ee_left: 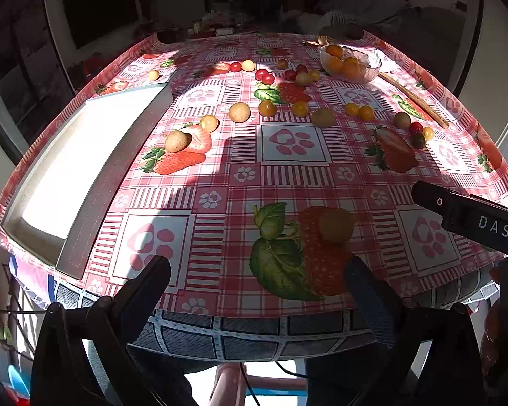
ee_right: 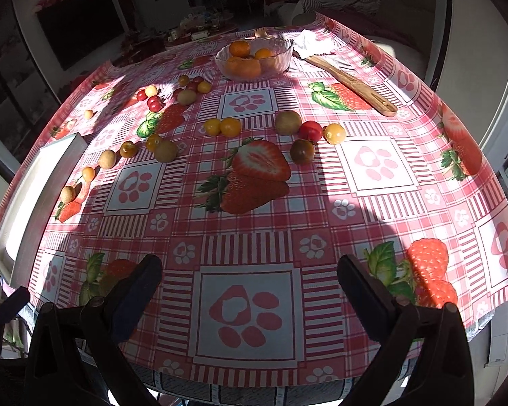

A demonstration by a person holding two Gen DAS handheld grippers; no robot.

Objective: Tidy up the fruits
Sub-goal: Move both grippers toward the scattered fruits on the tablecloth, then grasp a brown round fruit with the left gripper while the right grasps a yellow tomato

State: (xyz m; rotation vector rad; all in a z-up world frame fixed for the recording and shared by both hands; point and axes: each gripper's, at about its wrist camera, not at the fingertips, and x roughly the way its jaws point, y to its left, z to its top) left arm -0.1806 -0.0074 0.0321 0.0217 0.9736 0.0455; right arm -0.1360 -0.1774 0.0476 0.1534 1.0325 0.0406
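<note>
Hard sunlight falls across the red-and-white checked plastic tablecloth (ee_left: pixel 288 176) in patches, leaving broad soft-edged shadow bands between them; in the left wrist view the shallow white rectangular tray (ee_left: pixel 84 155) at nine o'clock is blown out to featureless glare; the clear ribbed glass bowl of oranges (ee_right: pixel 254 57) at twelve o'clock glints; the room beyond is dim and murky; fisheye bending bows the table edges and darkens all corners; the near black fingers (ee_right: pixel 135 291) at six o'clock read as soft silhouettes.

Red-and-white checked tablecloth (ee_right: pixel 254 237) printed with strawberries and paw prints; white tray (ee_left: pixel 74 169); orange fruit in clear bowl (ee_right: pixel 284 54).
</note>
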